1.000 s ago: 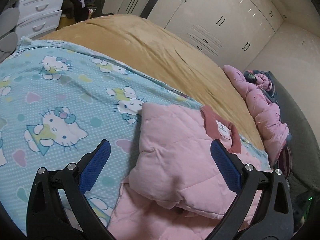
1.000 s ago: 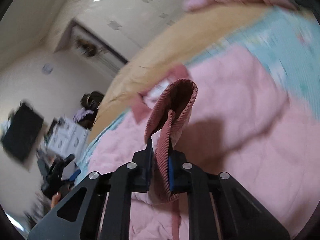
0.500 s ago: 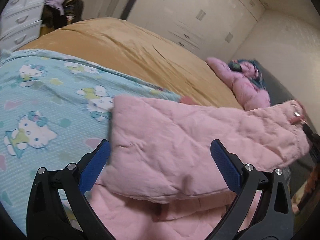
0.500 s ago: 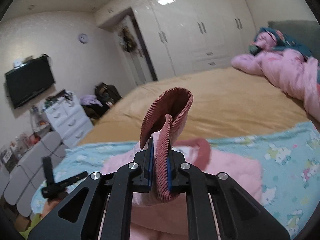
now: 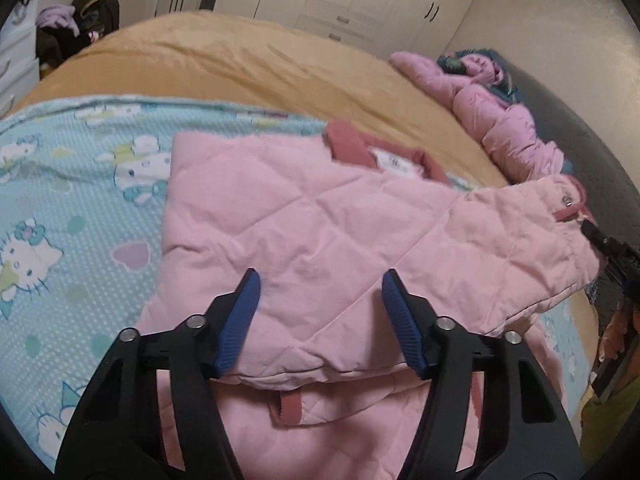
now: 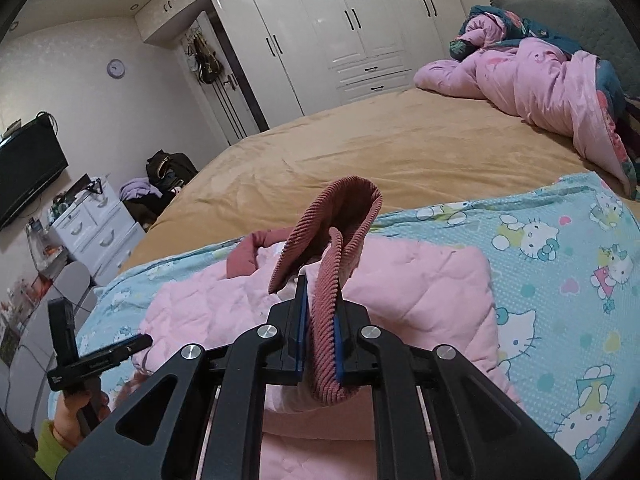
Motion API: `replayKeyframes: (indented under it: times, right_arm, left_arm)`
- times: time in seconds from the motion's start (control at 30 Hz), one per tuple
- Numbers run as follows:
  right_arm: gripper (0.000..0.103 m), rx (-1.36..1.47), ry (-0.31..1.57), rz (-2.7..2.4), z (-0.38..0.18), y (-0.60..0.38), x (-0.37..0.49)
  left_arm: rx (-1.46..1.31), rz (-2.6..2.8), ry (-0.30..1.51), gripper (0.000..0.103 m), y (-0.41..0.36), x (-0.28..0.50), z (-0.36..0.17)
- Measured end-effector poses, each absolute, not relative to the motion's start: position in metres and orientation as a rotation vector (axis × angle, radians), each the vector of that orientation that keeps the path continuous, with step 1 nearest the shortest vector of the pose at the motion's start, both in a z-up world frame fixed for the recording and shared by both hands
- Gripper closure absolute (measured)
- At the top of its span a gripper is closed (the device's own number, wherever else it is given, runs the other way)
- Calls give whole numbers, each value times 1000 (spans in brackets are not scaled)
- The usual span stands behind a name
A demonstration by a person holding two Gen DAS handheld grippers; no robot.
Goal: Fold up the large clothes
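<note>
Jacket: a quilted pale pink padded jacket (image 5: 320,232) with dusty-rose ribbed trim lay partly folded on a light blue cartoon-cat print sheet (image 5: 72,208), its collar toward the far side of the bed.
Sleeve: one sleeve (image 5: 520,236) was stretched out to the right in the left wrist view, lifted at its cuff end.
Cuff: the dusty-rose ribbed knit cuff (image 6: 332,240) stood up in a loop above the right gripper's fingers.
Right gripper (image 6: 320,344): fingers pressed tight together on the ribbed cuff, pinching it; it pointed across the bed, angled somewhat downward.
Left gripper (image 5: 318,320): blue pads (image 5: 240,324) half spread, having just been closing; they hung over the folded near edge of the jacket, and the fabric did not appear pinched between them.
Left hand (image 6: 76,412): seen at the lower left of the right wrist view, gripping the tool's handle, with a yellow-green sleeve at the wrist.
Bed: a tan bedspread (image 6: 380,148) lay under the sheet; a crumpled pink duvet (image 6: 540,80) was heaped at the far right.
Containers: a white chest of drawers (image 6: 96,228) stood beside the bed, drawers closed, small clutter on top.
</note>
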State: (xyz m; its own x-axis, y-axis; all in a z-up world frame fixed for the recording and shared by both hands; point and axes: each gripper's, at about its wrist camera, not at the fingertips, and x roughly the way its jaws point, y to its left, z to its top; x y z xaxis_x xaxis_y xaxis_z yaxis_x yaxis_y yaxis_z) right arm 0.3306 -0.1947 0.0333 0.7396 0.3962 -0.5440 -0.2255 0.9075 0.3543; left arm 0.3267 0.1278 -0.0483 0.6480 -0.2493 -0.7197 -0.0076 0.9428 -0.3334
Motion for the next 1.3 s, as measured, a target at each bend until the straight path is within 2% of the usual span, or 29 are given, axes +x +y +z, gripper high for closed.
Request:
replayKeyframes:
  times: [0.23, 0.53, 0.67, 0.83, 1.13, 1.3]
  right_arm:
    - [94, 268, 663, 347, 33, -195, 327]
    - [91, 265, 704, 319, 25, -198, 333]
    - [81, 269, 747, 279, 16, -199, 333]
    - [45, 246, 755, 226, 12, -200, 327]
    - [42, 185, 711, 168, 21, -190, 312]
    - [35, 90, 737, 241, 12, -146, 310]
  left_arm:
    - [-269, -128, 925, 52, 116, 331, -73]
    - [-249, -127, 936, 52, 115, 332, -75]
    - [-245, -125, 938, 52, 113, 335, -74]
    - [-241, -124, 939, 52, 112, 335, -74]
    - [-241, -125, 939, 52, 112, 333, -74]
    - [-240, -123, 939, 52, 112, 333, -75]
